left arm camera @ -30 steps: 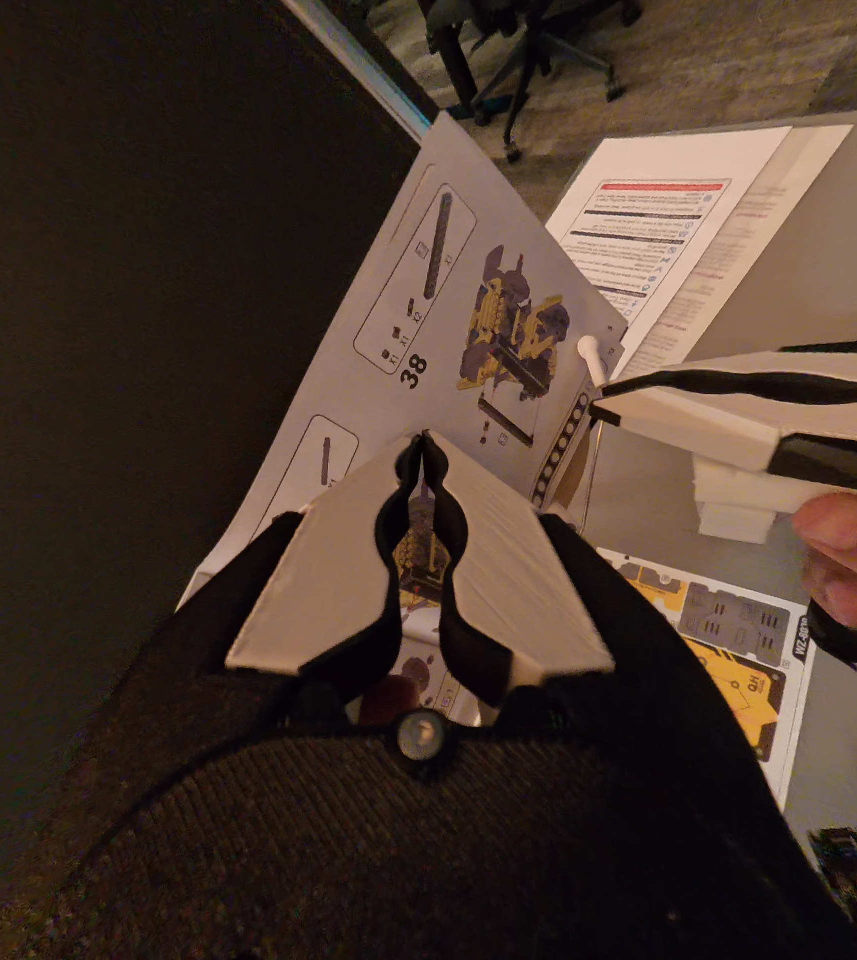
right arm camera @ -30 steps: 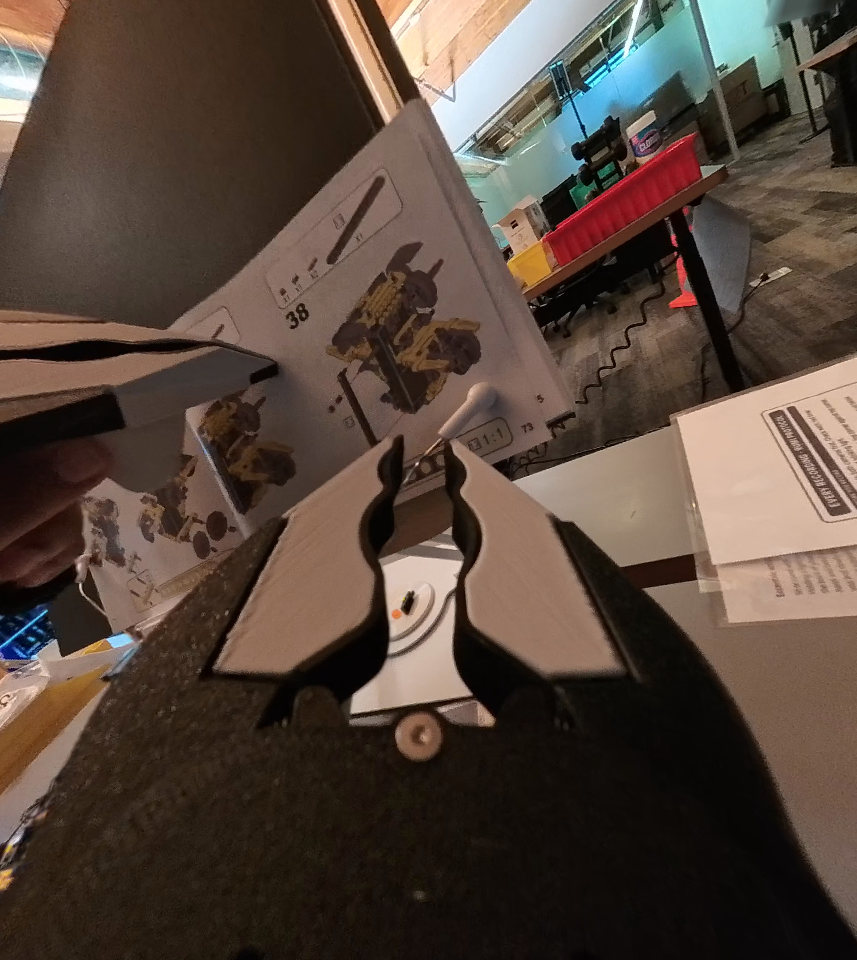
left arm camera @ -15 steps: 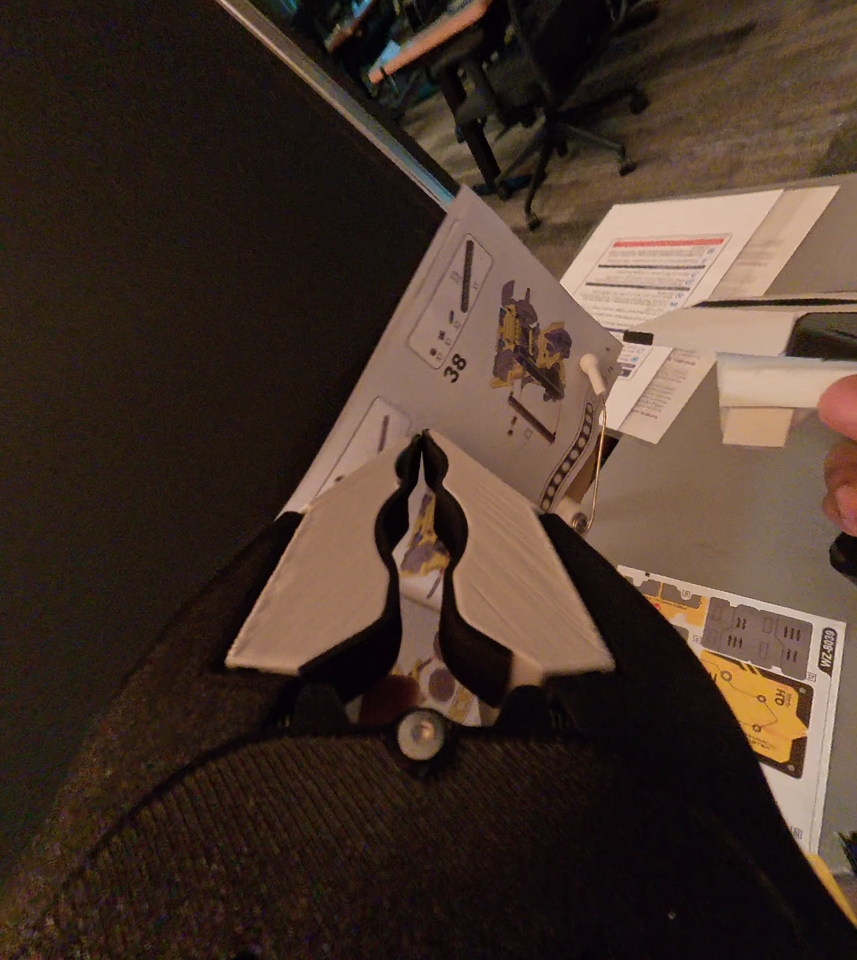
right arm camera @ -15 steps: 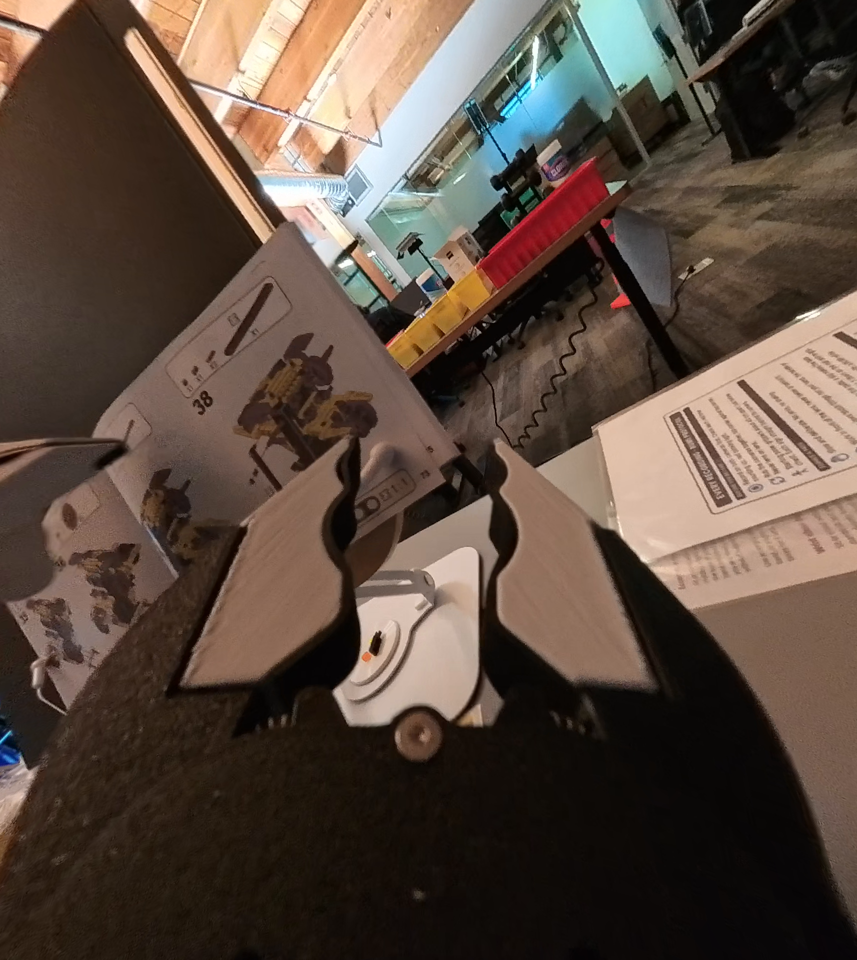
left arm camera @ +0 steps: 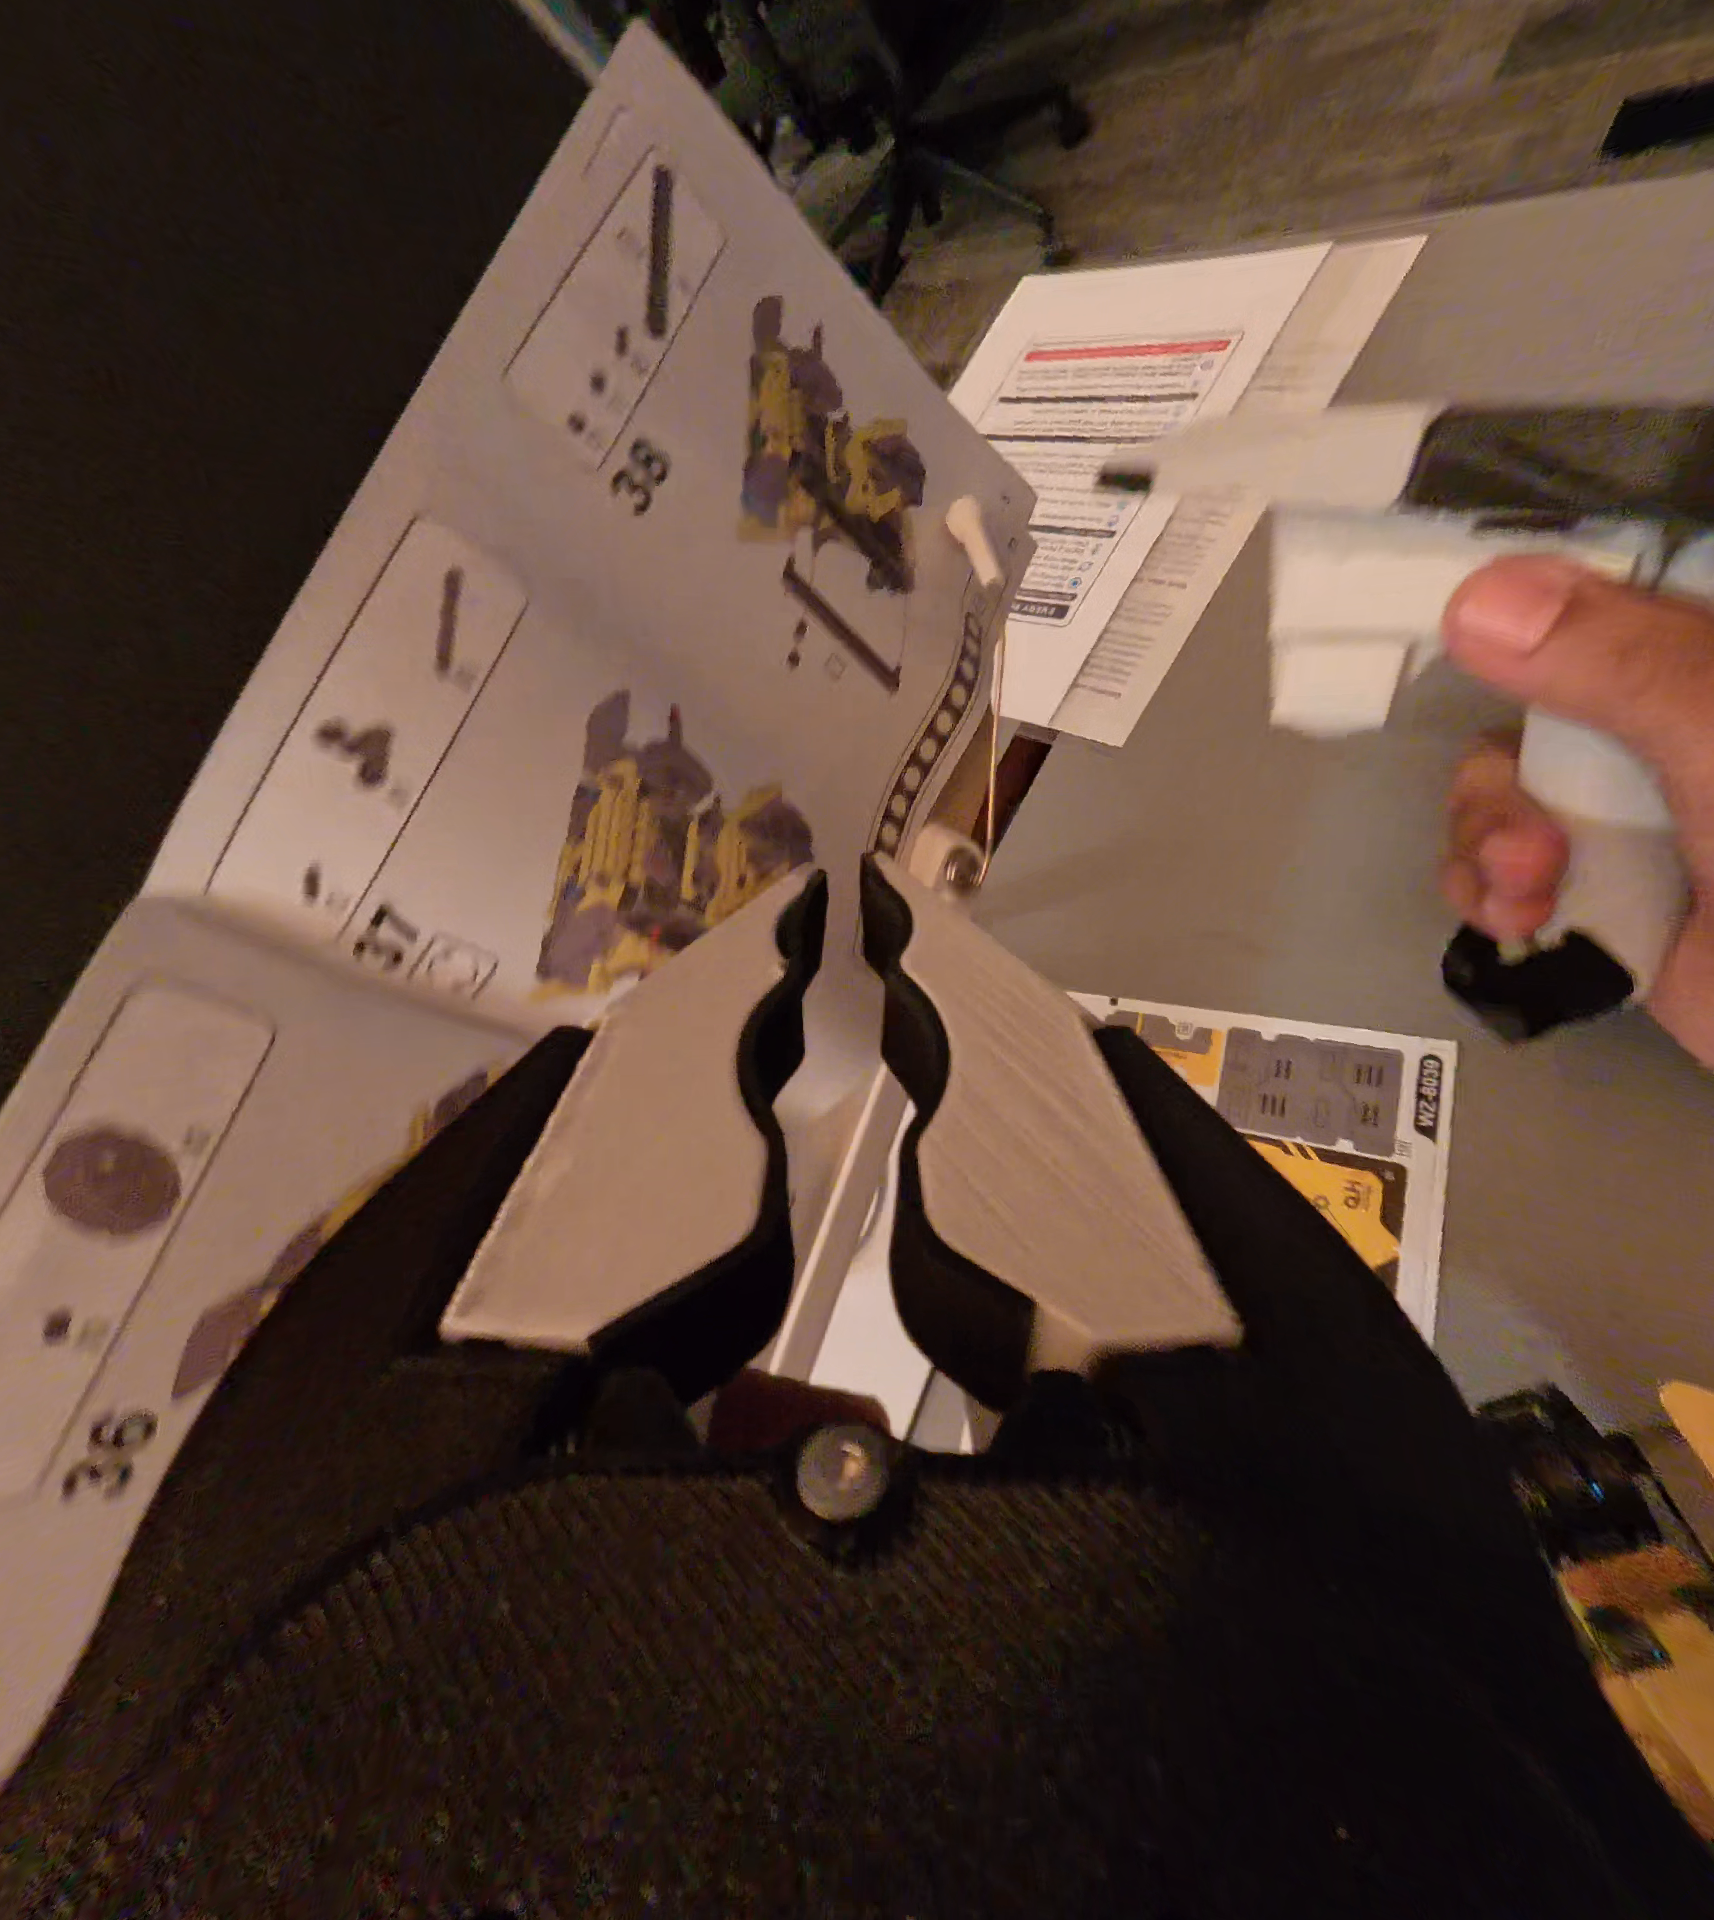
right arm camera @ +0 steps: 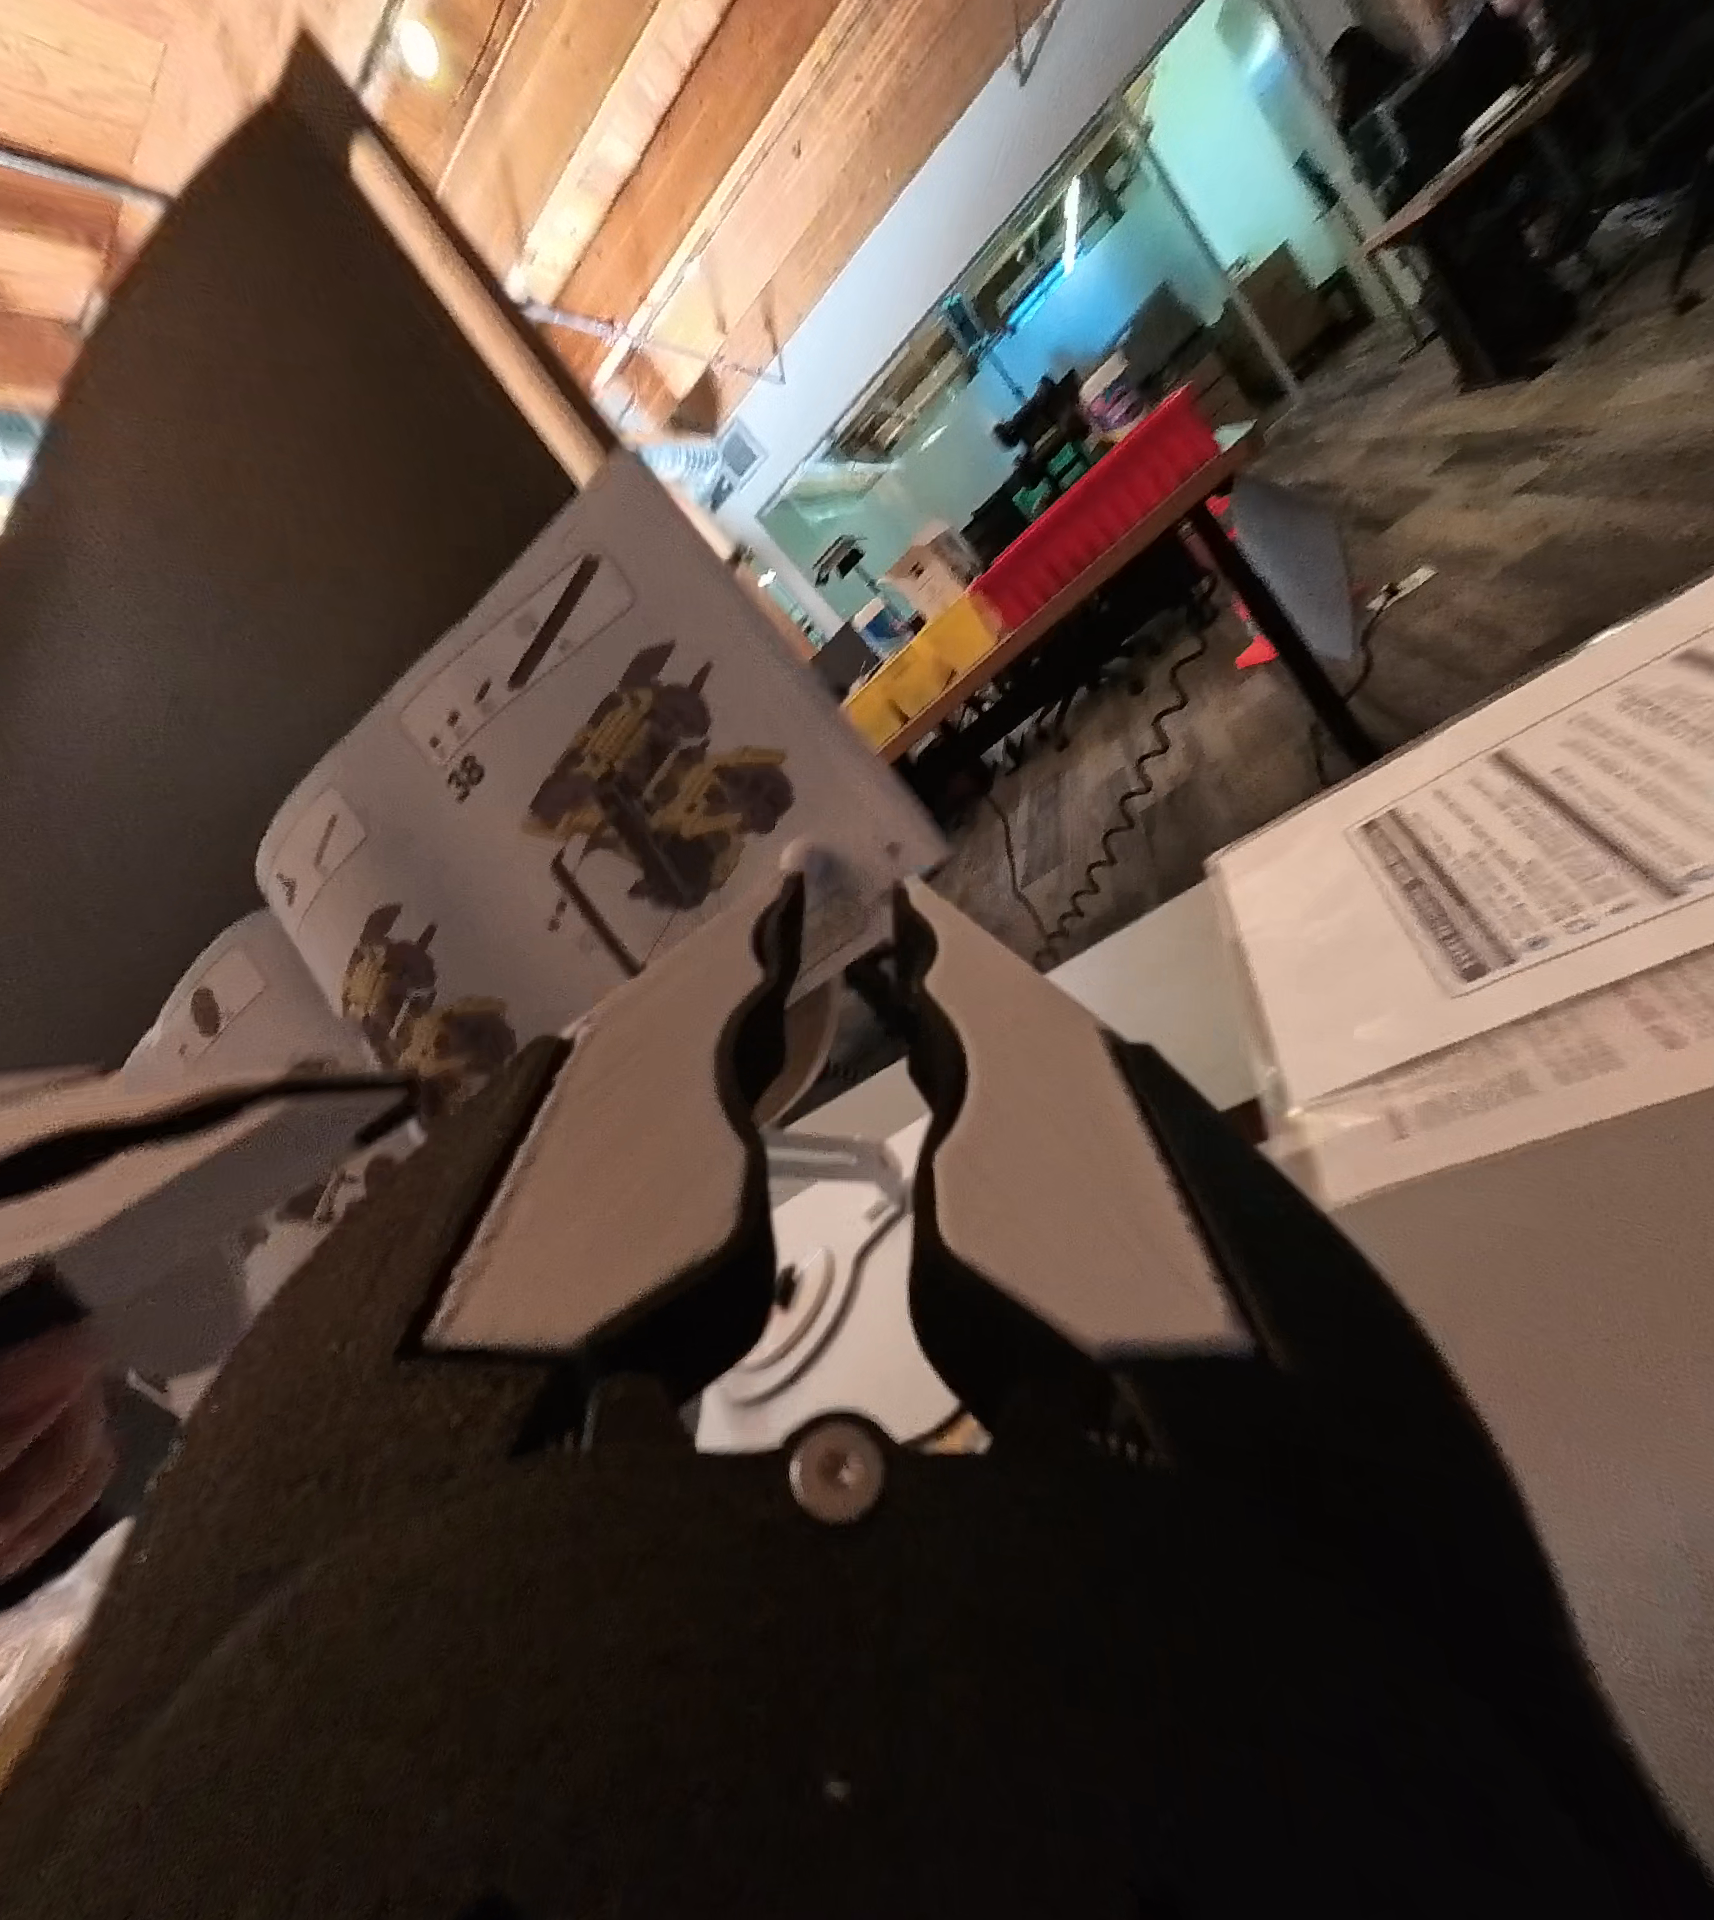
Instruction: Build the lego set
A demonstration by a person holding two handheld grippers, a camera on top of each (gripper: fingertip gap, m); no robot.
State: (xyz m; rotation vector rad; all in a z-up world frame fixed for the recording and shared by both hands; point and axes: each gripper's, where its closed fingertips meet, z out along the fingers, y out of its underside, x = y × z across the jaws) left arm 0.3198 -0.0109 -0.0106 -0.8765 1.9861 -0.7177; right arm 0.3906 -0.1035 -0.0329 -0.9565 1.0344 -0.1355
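We see the left tool [left arm camera: 840,888] pointing at the lower part of the open instruction booklet [left arm camera: 541,644]. Its tips are a thin slit apart and a pale page edge runs back through that slit. We cannot tell whether it pinches the page or only lies beside it. The booklet stands tilted on the grey surface [left arm camera: 1248,883], with a dark panel [left arm camera: 157,364] behind it. Its nearest page curls up on the side away from the right tool. A white-tipped wire arm [left arm camera: 972,540] lies against the booklet's outer edge. The right tool [right arm camera: 848,925] hovers just in front of that same edge, its fingers released and parted with nothing between them. A hand [left arm camera: 1684,790] holds it, blurred. Below the booklet a yellow-and-grey sticker sheet [left arm camera: 1331,1122] lies flat, and beyond the booklet's far corner rest printed sheets [left arm camera: 1165,416]. A white round-dialled base [right arm camera: 832,1278] sits at the booklet's foot.
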